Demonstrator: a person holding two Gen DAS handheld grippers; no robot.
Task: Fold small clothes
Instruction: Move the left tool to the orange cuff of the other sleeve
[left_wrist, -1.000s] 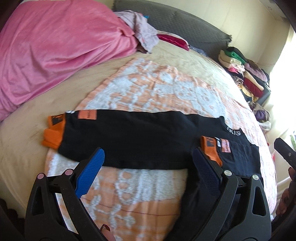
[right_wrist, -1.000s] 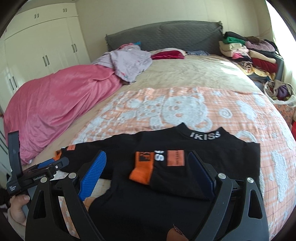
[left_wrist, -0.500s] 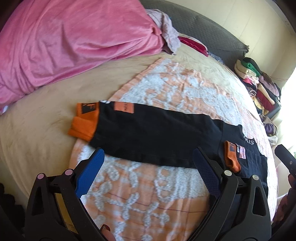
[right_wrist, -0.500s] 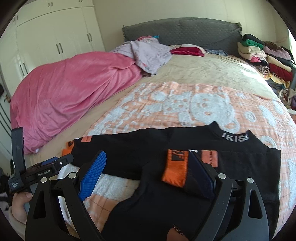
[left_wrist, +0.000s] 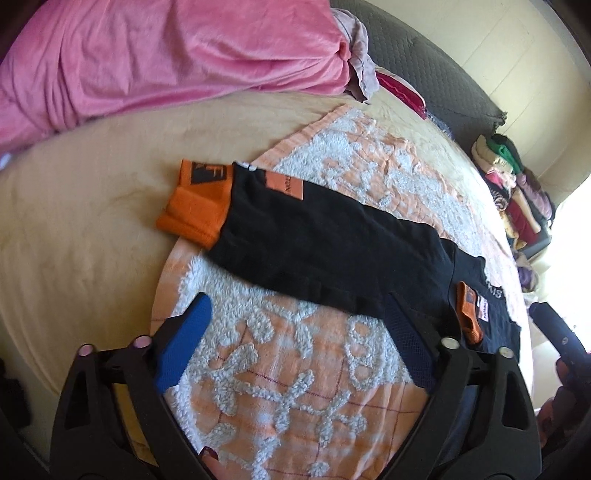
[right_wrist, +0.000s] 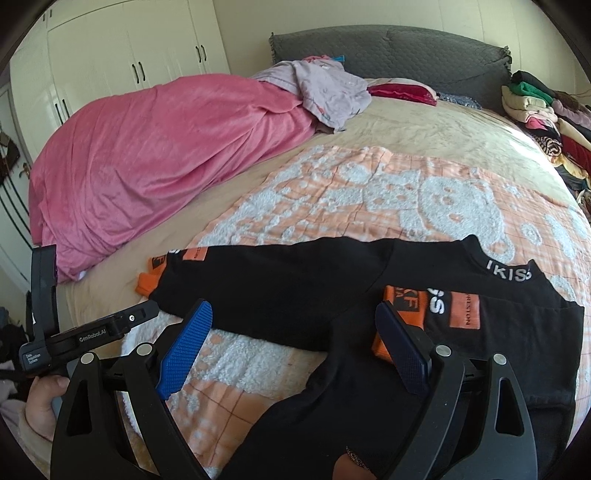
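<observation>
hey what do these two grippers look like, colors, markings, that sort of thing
Both are alike: black plastic frames with triangular cut-outs and silver round studs, each with two blue, grid-textured pads. On the left gripper the studs beside its left pad look pinkish. Seen from the right gripper, the left one's black body carries white "GenRobot.AI" lettering.

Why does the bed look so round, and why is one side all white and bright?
Both wrist views use a fisheye lens, so the bed bulges and the corners go dark. In the left wrist view, sunlight washes out the right edge beside the clothes pile. The shirt looks slightly soft there; in the right wrist view it is sharper.
</observation>
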